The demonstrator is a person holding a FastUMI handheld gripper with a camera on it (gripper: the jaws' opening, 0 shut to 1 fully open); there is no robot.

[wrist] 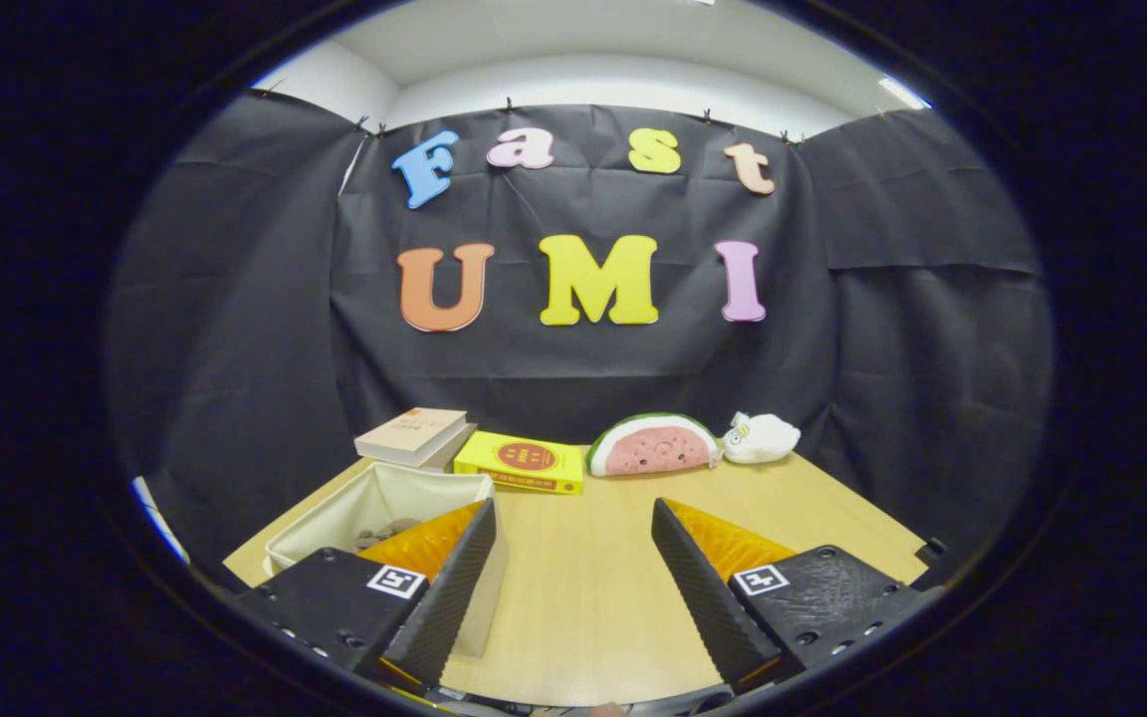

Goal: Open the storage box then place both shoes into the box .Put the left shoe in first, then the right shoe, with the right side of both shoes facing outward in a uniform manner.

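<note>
The gripper (569, 588) is held wide apart with nothing between its fingers, above the tabletop (583, 578). The box (384, 503) stands open just beside the left finger; something dark is seen inside, possibly shoes, so the task is judged nearly done.

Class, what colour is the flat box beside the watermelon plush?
Yellow box with a red circle on top; gripper view.
</note>
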